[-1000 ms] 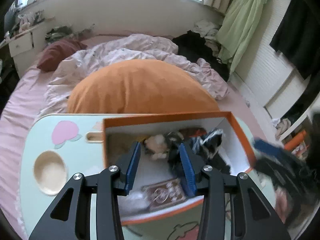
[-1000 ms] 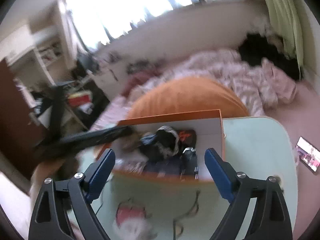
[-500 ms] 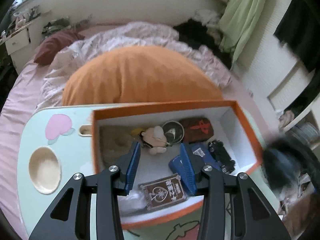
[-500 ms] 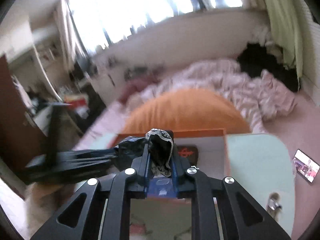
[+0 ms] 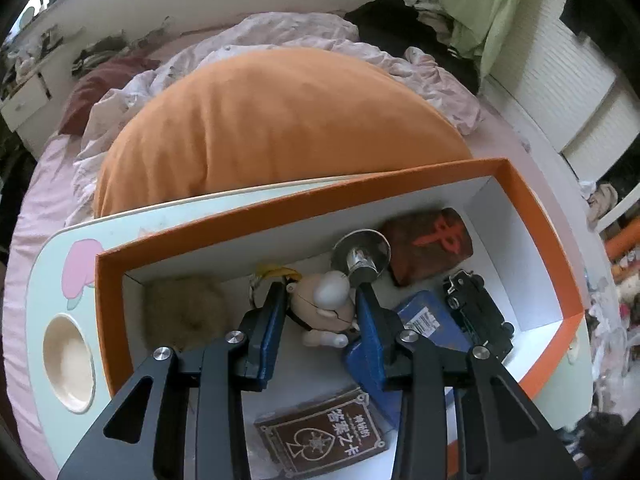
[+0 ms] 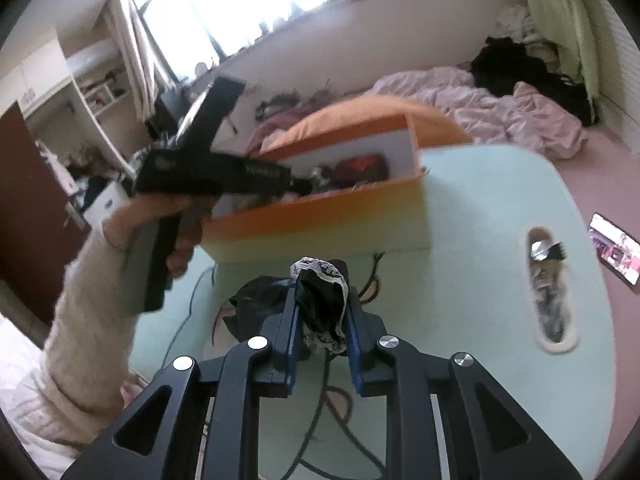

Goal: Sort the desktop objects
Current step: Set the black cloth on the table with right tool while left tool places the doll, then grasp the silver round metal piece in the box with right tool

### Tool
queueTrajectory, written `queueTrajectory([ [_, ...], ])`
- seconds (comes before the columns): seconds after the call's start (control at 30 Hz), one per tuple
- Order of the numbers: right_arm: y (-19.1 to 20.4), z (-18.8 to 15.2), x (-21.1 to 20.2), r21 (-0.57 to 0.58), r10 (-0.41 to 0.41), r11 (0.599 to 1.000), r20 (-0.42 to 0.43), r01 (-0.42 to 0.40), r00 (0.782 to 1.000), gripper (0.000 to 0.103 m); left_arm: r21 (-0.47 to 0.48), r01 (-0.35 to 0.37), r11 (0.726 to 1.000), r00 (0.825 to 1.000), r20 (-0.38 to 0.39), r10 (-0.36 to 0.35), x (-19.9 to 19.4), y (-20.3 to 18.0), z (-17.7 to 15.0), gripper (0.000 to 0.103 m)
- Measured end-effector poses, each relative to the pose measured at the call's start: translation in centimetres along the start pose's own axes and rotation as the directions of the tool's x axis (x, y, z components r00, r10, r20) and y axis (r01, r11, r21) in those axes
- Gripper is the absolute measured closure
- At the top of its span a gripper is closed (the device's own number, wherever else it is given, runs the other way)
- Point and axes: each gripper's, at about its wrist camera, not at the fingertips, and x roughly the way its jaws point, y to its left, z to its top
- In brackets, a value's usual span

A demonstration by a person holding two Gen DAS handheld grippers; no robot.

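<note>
Right gripper (image 6: 320, 312) carried black lace cloth (image 6: 320, 304) out of box (image 6: 320, 208), clamped; left gripper (image 5: 322, 312) narrowing around doll (image 5: 324, 304).

Orange-rimmed cardboard box (image 5: 532, 216): matt, white paper lining
Round tan plush pad (image 5: 184, 312): fuzzy
Black lace-trimmed cloth (image 6: 320, 304): soft fabric
Pale green lap table (image 6: 500, 200): smooth, painted
Small silver cup (image 5: 362, 258): shiny metal

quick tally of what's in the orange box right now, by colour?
In the orange box, left wrist view:
Brown: 2, pouch, card box
Blue: 1, case
Black: 1, toy car
Tan: 1, fuzzy pad
Cream: 1, figure
Silver: 1, round piece
Total: 7
</note>
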Motion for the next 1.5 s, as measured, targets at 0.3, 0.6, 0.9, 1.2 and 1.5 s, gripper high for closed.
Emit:
queueTrajectory([
  [0.3, 0.1, -1.0, 1.2, 0.046, -0.017, 0.999, 0.009, 0.016, 1.0, 0.042, -0.025, 0.157, 0.987, 0.971, 0.187, -0.15, -4.6, 1.7, -1.2, 0.066],
  [0.6, 0.9, -1.0, -1.3, 0.07, -0.083, 0.995, 0.193, 0.07, 0.978, 0.024, 0.109, 0.258, 0.96, 0.909, 0.309, -0.28, -13.0, 0.6, -7.7, 0.066],
  [0.9, 2.4, -1.3, -1.4, 0.025, -0.086, 0.996, 0.194, 0.083, 0.977, 0.024, 0.179, 0.234, 0.956, 0.903, 0.325, -0.282, -10.2, -1.2, -13.2, 0.067],
  [1.2, 2.1, -0.9, -1.8, 0.034, -0.083, 0.996, 0.196, 0.078, 0.977, 0.024, 0.132, 0.292, 0.947, 0.901, 0.293, -0.319, -8.3, -0.3, -14.6, 0.044],
  [1.5, 2.2, 10.2, -1.4, 0.006, -0.064, 0.998, 0.114, 0.064, 0.991, 0.05, -0.034, 0.217, 0.975, 0.878, 0.444, -0.18, -12.1, 5.3, -13.9, 0.031],
])
